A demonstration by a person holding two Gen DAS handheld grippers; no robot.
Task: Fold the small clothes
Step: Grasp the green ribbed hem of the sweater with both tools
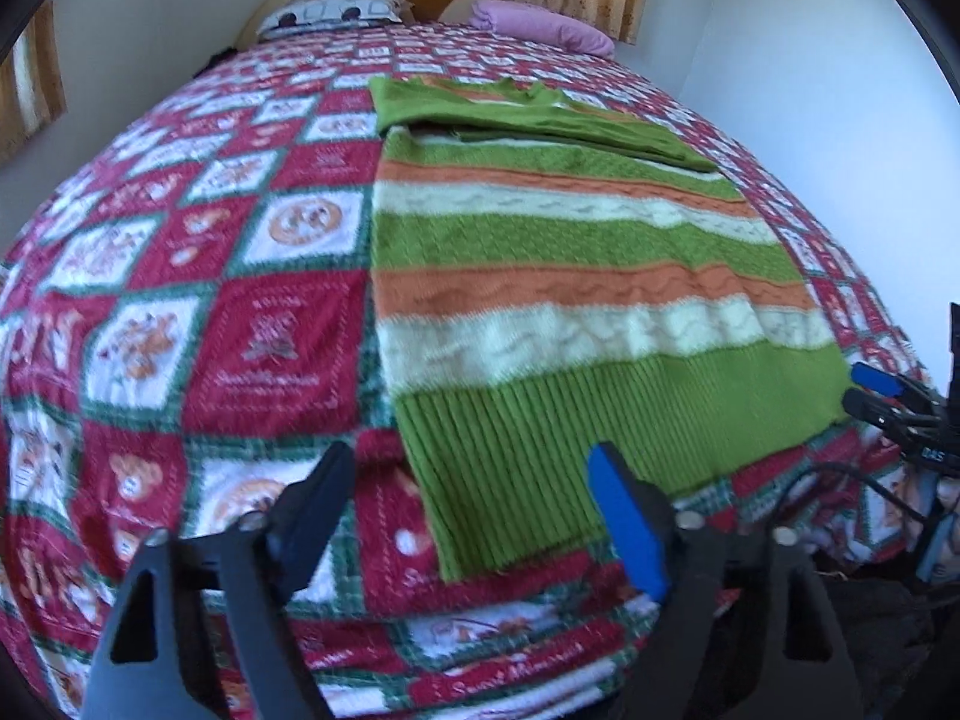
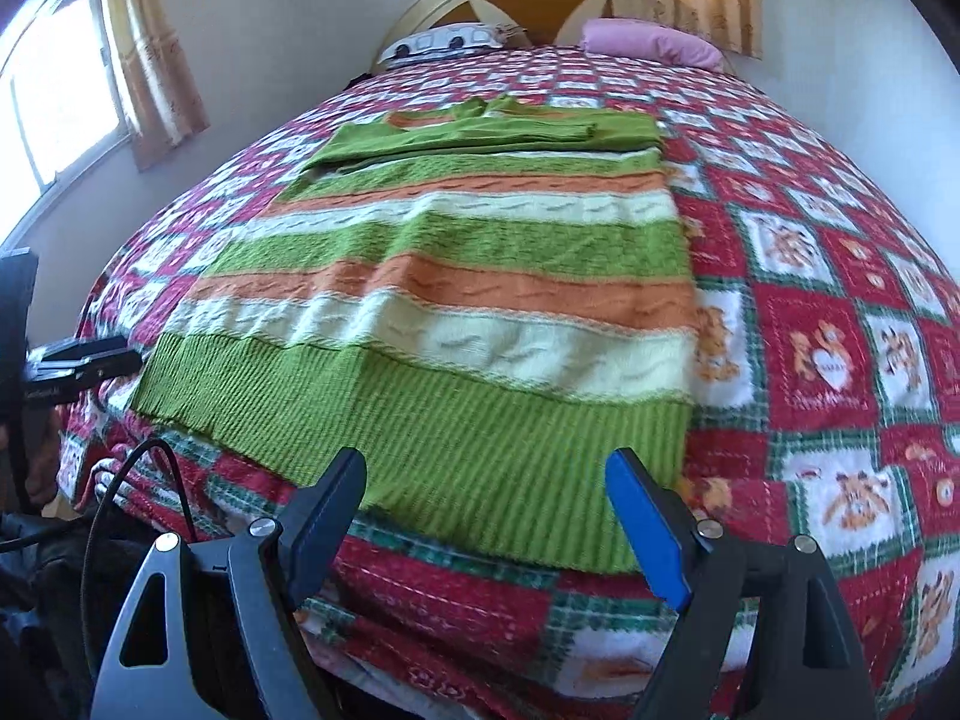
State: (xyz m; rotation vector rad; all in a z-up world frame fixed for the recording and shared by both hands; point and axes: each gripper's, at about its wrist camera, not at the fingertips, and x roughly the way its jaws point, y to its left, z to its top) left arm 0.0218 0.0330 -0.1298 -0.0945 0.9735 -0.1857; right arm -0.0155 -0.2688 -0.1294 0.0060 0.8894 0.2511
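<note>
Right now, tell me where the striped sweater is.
The striped sweater lies flat on the checked bedspread, its green hem nearest both open grippers and its folded sleeves toward the headboard.

sweater (image 2: 456,300): fuzzy ribbed knit | bedspread (image 1: 180,312): soft printed cloth | headboard (image 2: 528,0): smooth wood

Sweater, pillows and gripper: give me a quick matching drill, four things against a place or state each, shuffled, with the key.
Things:
1. sweater
2. pink pillow
3. printed pillow
4. right gripper

Place or state:
A. open, at the ribbed hem
B. flat on the bedspread, sleeves folded across the top
C. by the headboard, under the curtain
D. by the headboard, on the window side

Pairs: 1-B, 2-C, 3-D, 4-A
</note>
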